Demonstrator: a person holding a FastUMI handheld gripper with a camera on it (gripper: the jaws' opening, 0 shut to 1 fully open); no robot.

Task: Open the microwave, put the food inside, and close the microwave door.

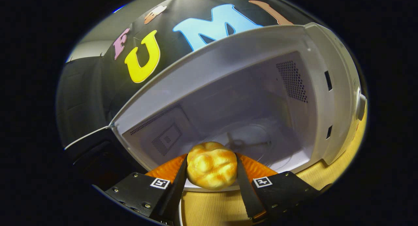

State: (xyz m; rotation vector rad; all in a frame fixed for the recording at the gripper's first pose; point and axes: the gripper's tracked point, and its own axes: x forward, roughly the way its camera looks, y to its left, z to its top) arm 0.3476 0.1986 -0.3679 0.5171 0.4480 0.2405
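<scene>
A golden bread roll [211, 165] sits between my two fingers, and my gripper [211, 160] is shut on it. Just ahead stands the white microwave [320, 88] with its cavity open toward me. The roll hangs at the cavity's front lip, above the wooden table. Inside, the glass turntable [251, 142] lies on the cavity floor beyond the roll. The dark microwave door [94, 147] is swung open to the left of the fingers.
A wooden tabletop [209, 206] lies under the fingers and runs along the microwave's right side. Perforated vents show on the cavity's left and right walls. The booth's black cloth wall rises behind the microwave.
</scene>
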